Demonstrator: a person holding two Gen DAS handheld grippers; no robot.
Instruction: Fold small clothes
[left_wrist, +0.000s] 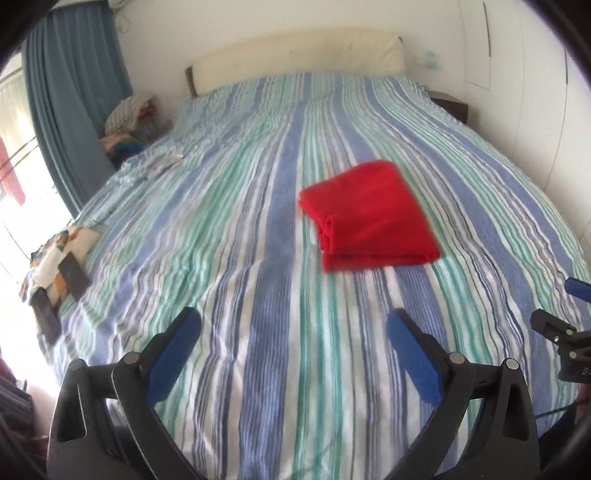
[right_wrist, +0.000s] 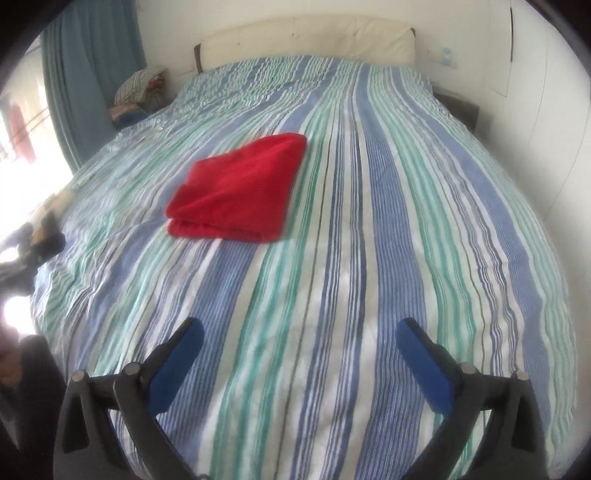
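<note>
Red folded garment (left_wrist: 369, 218) lies mid-bed on the striped cover (left_wrist: 258, 332), at one o'clock from the left gripper (left_wrist: 293, 332). Both grippers, right (right_wrist: 299, 339) included, hang spread and empty; this fold looks finished, so next likely fetch another garment.

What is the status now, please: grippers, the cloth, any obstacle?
Left gripper open, empty. Right gripper open, empty. Red cloth folded, flat on striped bedspread, untouched. Nothing between grippers and cloth.
</note>
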